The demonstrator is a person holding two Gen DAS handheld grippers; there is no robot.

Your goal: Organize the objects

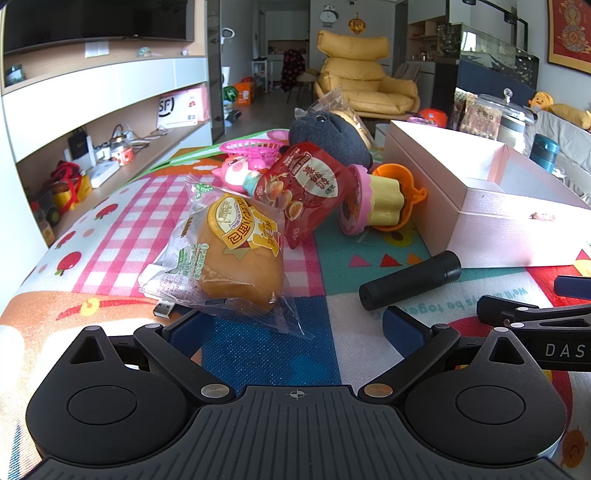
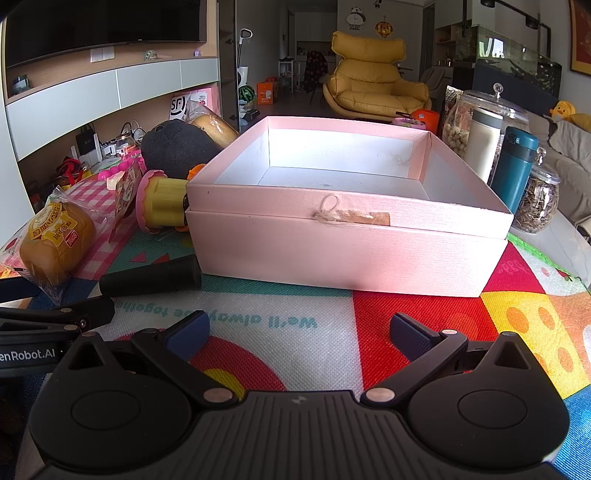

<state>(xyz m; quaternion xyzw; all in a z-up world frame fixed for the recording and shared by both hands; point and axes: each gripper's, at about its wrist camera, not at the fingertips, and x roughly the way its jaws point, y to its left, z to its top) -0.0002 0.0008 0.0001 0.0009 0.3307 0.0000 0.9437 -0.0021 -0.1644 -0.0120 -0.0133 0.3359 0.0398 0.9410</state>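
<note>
Yellow lounge chair far back; wall shelving left; wall clock; daylight.

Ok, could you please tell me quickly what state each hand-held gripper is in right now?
Left hand-held gripper: open, holding nothing.
Right hand-held gripper: open, holding nothing.

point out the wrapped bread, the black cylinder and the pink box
wrapped bread (image 1: 236, 266), left wrist view, on the bun inside the wrapper
black cylinder (image 1: 410, 280), left wrist view, mid-body
pink box (image 2: 347, 254), right wrist view, front wall
</note>
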